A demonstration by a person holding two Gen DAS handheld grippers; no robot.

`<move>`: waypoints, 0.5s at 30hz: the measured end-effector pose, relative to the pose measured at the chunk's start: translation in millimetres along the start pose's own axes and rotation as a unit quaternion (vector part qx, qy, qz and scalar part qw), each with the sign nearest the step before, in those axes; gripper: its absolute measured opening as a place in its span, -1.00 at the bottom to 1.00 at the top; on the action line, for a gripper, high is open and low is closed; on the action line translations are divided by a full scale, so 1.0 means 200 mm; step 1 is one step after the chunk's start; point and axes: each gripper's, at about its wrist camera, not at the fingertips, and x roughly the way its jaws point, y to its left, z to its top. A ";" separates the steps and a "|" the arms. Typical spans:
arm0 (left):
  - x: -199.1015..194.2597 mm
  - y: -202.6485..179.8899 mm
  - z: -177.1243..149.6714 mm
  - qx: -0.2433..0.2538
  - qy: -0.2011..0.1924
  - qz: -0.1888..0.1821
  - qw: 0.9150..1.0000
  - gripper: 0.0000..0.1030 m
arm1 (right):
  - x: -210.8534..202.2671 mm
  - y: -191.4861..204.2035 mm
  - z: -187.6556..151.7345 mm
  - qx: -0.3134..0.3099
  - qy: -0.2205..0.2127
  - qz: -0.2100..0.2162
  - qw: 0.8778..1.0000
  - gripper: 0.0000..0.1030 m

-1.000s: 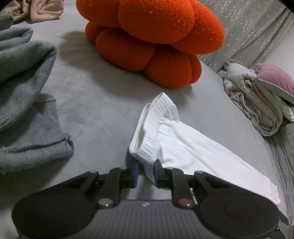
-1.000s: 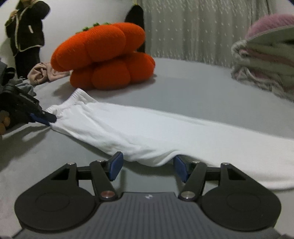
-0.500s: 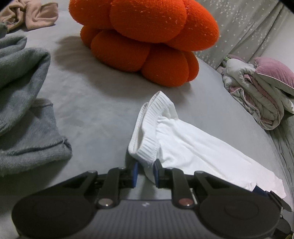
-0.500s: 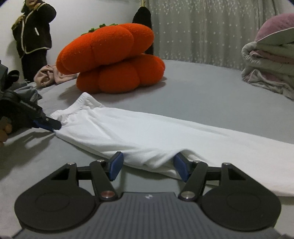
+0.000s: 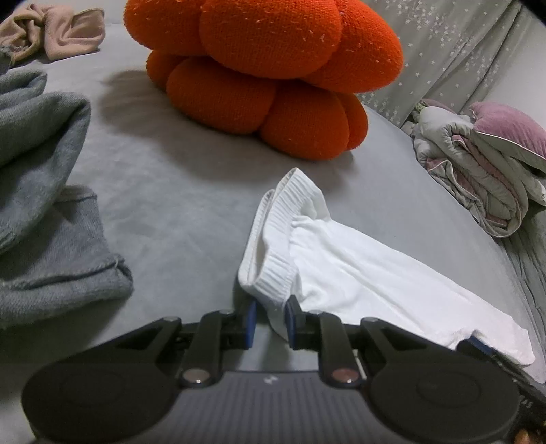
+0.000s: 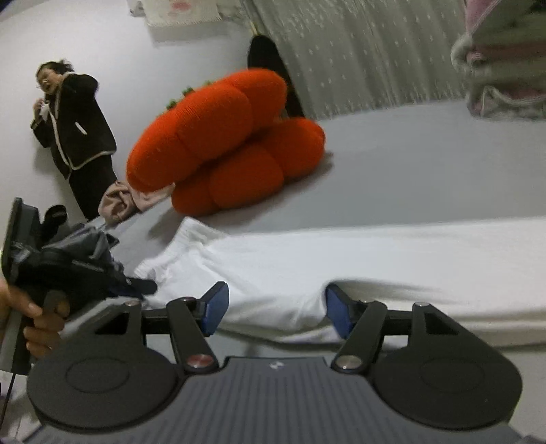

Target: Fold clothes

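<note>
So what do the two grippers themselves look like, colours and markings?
Both match: the left gripper and right gripper have black linkage arms with blue pads on the jaws, two round black discs, a ribbed dark grey body with a small white logo, and silver and reddish pivot screws. A thin black cable hangs beside the left one.

This is a bedroom in a home. A wide bed (image 5: 177, 191) covered by a smooth grey sheet fills both views. On it sit a large orange knitted cushion (image 5: 266, 68) shaped like a pumpkin, a rolled-up quilt (image 5: 477, 170) with a mauve pillow (image 5: 512, 133) on top, and loose clothing: white trousers (image 5: 358, 273), a grey garment (image 5: 44, 191) and a beige one (image 5: 51, 30). Pale star-patterned curtains (image 6: 368, 58) hang behind the bed, beside a plain white wall (image 6: 102, 41) where a person (image 6: 75, 136) in a dark jacket stands.
</note>
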 end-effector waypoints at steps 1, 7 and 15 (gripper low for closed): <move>0.00 0.00 0.00 0.001 0.000 0.000 1.000 -0.67 | 0.01 -0.01 0.00 0.004 0.006 0.002 1.000 0.29; 0.00 -0.01 -0.01 0.004 -0.002 0.002 1.000 -0.67 | 0.01 0.02 0.00 -0.029 0.038 0.020 0.999 0.30; 0.00 0.00 -0.01 -0.001 0.001 -0.001 1.000 -0.65 | -0.07 -0.06 0.01 0.027 -0.001 0.084 0.996 0.29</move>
